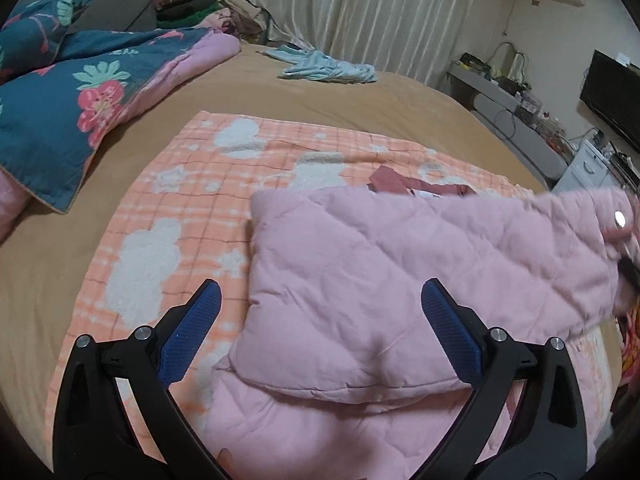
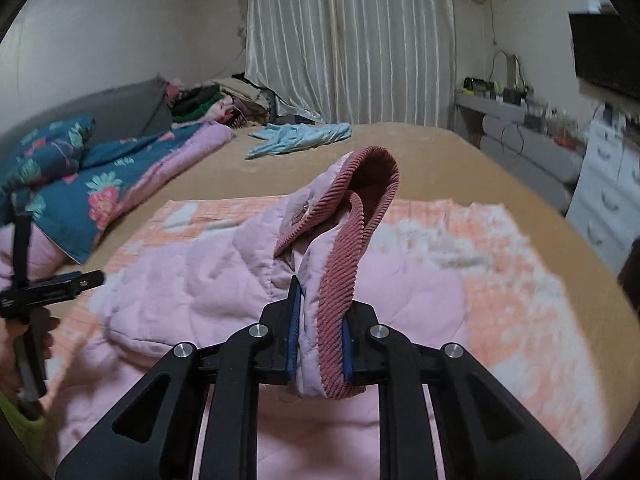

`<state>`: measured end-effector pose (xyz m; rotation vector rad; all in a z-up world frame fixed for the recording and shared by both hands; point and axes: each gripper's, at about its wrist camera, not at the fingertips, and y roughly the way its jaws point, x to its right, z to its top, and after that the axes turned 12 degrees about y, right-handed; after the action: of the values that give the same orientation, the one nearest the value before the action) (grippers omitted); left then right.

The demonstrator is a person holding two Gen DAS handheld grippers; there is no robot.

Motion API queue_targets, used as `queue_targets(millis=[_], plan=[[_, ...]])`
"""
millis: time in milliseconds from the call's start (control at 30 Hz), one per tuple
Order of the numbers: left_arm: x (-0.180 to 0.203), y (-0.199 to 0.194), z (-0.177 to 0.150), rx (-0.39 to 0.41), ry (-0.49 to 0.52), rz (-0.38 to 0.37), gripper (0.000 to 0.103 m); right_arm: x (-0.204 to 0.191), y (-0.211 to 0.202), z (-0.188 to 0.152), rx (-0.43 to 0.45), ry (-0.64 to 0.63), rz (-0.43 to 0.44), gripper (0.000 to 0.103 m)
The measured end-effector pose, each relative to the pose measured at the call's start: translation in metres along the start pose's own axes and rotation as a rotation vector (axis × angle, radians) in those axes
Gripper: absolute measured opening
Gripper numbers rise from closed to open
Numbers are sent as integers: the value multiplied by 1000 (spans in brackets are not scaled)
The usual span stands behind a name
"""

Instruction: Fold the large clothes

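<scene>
A pink quilted jacket point(image 1: 392, 280) lies on an orange checked blanket point(image 1: 192, 200) on the bed. My left gripper point(image 1: 320, 304) is open and empty, just above the jacket's left folded edge. My right gripper point(image 2: 320, 320) is shut on the jacket's sleeve end point(image 2: 280, 264) with its dark pink ribbed cuff point(image 2: 340, 280), and holds it lifted above the jacket body. The lifted sleeve shows blurred at the right edge of the left wrist view. The left gripper also shows at the left edge of the right wrist view point(image 2: 60, 286).
A blue floral quilt point(image 1: 60, 92) lies at the left of the tan bed point(image 1: 320, 92). A light blue garment point(image 1: 328, 66) lies at the far side. A clothes pile point(image 2: 216, 104), curtains, a desk and white drawers point(image 2: 608, 200) stand beyond.
</scene>
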<state>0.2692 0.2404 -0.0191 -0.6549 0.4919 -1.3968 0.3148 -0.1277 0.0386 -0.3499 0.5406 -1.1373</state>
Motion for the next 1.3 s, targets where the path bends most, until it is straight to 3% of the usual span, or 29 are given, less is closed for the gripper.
queue_targets(millis=[167,333,600,767,867,1067,1300], plan=[[23,16,-3,-15,71,-51,94,19,35,2,-70,46,-56,15],[40,23,-8,-17,117,-49,94,32,57,-17,-112,114,-80,15],[49,31,-12,-27,147,-73,93,40,66,-32,-154,134,-97,19],[57,35,-15,-29,164,-89,85,42,69,-33,-166,133,-104,22],[62,40,-18,-44,180,-98,79,42,71,-34,-175,126,-117,28],[59,54,-25,-87,165,-115,79,37,64,-34,-158,76,-156,54],[52,68,-36,-125,143,-131,80,9,51,-33,-127,6,-109,72]])
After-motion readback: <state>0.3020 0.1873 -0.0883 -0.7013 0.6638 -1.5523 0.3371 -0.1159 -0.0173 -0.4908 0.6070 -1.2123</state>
